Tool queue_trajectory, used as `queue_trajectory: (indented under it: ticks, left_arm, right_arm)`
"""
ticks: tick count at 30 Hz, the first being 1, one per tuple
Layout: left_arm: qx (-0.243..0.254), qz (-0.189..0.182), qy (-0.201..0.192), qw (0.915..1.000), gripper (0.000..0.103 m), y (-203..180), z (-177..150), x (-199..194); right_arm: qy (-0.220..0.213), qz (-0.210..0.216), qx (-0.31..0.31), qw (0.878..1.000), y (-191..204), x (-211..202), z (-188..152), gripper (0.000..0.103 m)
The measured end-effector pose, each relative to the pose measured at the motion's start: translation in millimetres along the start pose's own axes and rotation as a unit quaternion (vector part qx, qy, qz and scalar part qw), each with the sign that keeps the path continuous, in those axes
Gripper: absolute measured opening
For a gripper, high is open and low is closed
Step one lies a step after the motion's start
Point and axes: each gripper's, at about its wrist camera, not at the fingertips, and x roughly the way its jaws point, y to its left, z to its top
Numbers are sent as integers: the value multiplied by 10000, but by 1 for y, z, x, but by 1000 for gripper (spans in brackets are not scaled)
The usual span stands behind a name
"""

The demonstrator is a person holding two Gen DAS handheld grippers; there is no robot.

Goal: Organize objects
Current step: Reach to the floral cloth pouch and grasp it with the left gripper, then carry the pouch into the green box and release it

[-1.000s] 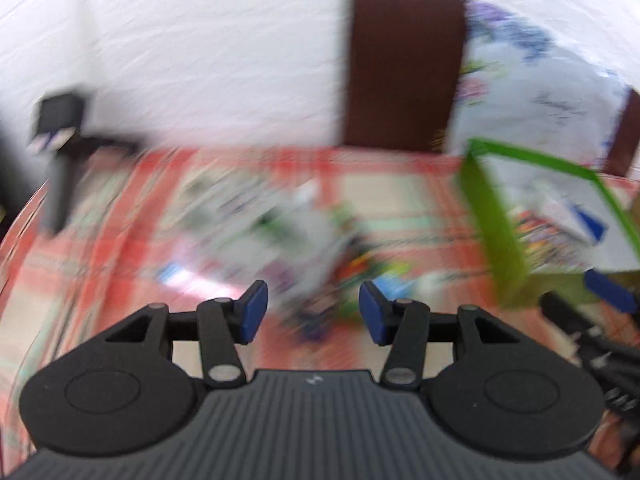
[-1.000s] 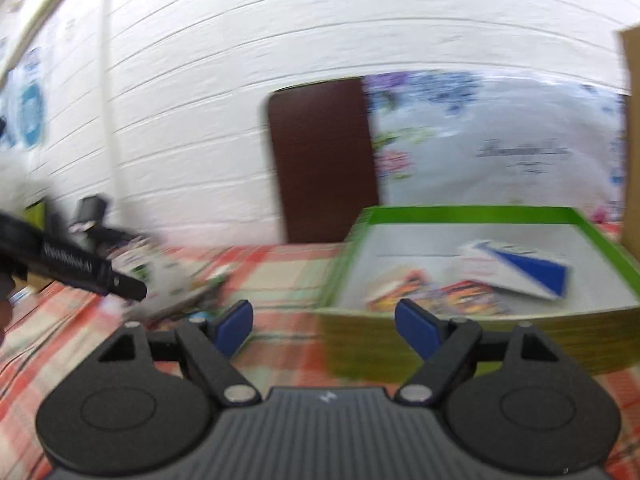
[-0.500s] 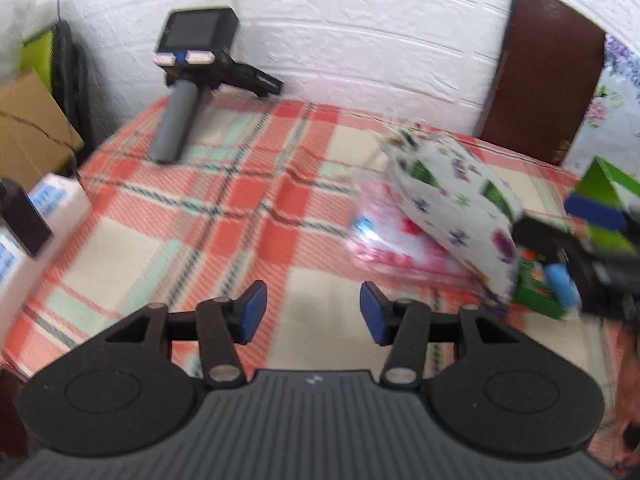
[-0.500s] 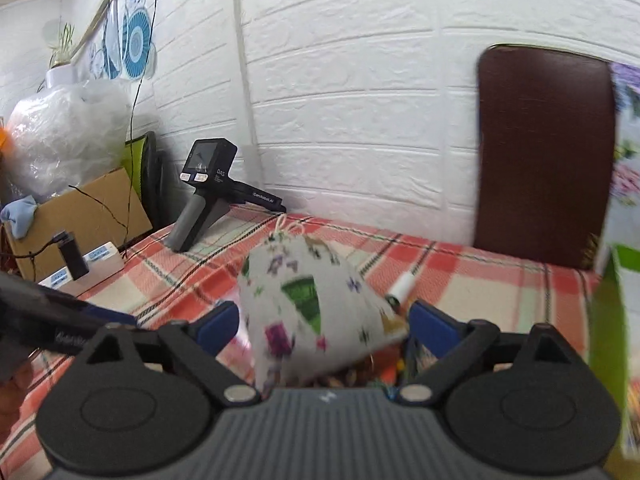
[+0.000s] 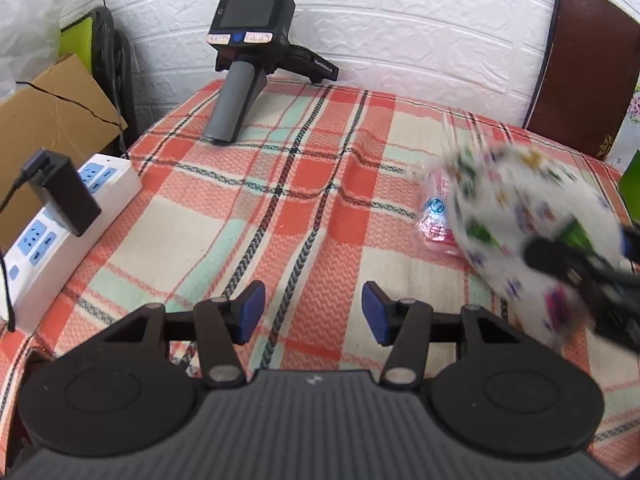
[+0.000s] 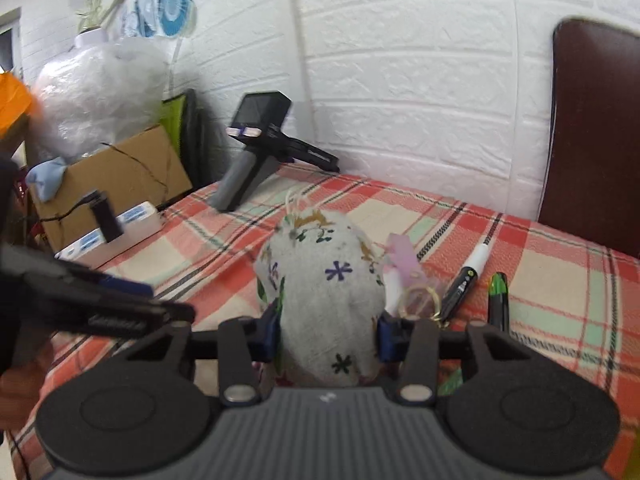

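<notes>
Right tongs (image 6: 326,338) closing on the printed cloth pouch (image 6: 324,292), blue pads already against its flanks at lower centre of the right wrist view. Looks soft, light and stuffed; likely to sag and slip, so best gripped across the full belly, not by the drawstring top. Tilted gently downward, low over the plaid tabletop (image 6: 540,280). Just right of the pouch, a keyring (image 6: 420,300), a white marker (image 6: 466,276) and a green pen (image 6: 497,300). Left tongs (image 5: 313,312) parted, empty, angled more steeply over bare cloth at lower centre of the left wrist view.
</notes>
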Motion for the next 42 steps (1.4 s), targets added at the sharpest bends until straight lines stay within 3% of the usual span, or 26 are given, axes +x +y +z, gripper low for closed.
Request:
queue_trajectory:
  ticks: [7,8,10,11,13,17,20,23,25,26,27,29,30,34,38,42]
  left_arm:
    - [118,-257,17,9996,58,-7,-11,-16]
    - [103,-453,85,9989,61,-9,-13,-19]
    - [55,-1010,303,9944,62,-14,-22,-26]
    - [49,-1281,429,9908,63,-18,-27,-30]
    - [42,-1770,642,9821,70,-28,-35,-37]
    - [-33,-2483,896,9645,79,-54,-45,-45]
    - [-10,-2488,905,9643,82,-73,-43,-43]
    - [27,-2557,1029,9613,81,-85,-48,-32]
    - [-57,-2656,1116,9576,76,-90,-56,-21]
    - [-17,-2660,933,9595,57,-91,-58,-25]
    - [37,-2891,922,9528,43,-94,-59,-28]
    - [-92,-2932,916,9516,29,-95,-52,-36]
    - [-70,-3024,845,9494,27,-96,-46,-42]
    - [279,-3342,165,9420,27,-119,-13,-77]
    - [788,-3615,-345,9284,27,-172,22,-90]
    - [1150,-3798,-538,9163,28,-240,48,-78]
  right_arm:
    - [239,322,1497,9879,-23,-72,-55,40]
    - [401,268,1698,9843,-29,-78,-69,42]
    - [659,117,2065,9762,-40,-88,-98,61]
    - [479,129,2216,9739,-46,-101,-110,64]
    - [300,-89,2179,9755,-49,-122,-119,85]
    - [-44,-411,1535,9873,-44,-146,-119,91]
    - [-36,-326,1336,9905,-43,-141,-117,91]
    - [1,-157,1219,9924,-44,-132,-118,90]
    - [228,6,1318,9910,-47,-115,-122,78]
    - [230,151,1437,9892,-50,-110,-125,75]
    - [164,302,1543,9874,-50,-110,-125,56]
    - [90,315,1649,9858,-48,-112,-122,46]
    - [15,295,1602,9866,-46,-116,-120,41]
    - [-754,57,1511,9856,-52,-149,-104,40]
    - [-1494,-771,1186,9786,-73,-177,-82,40]
    - [-1756,-1454,1373,9639,-121,-186,-68,40]
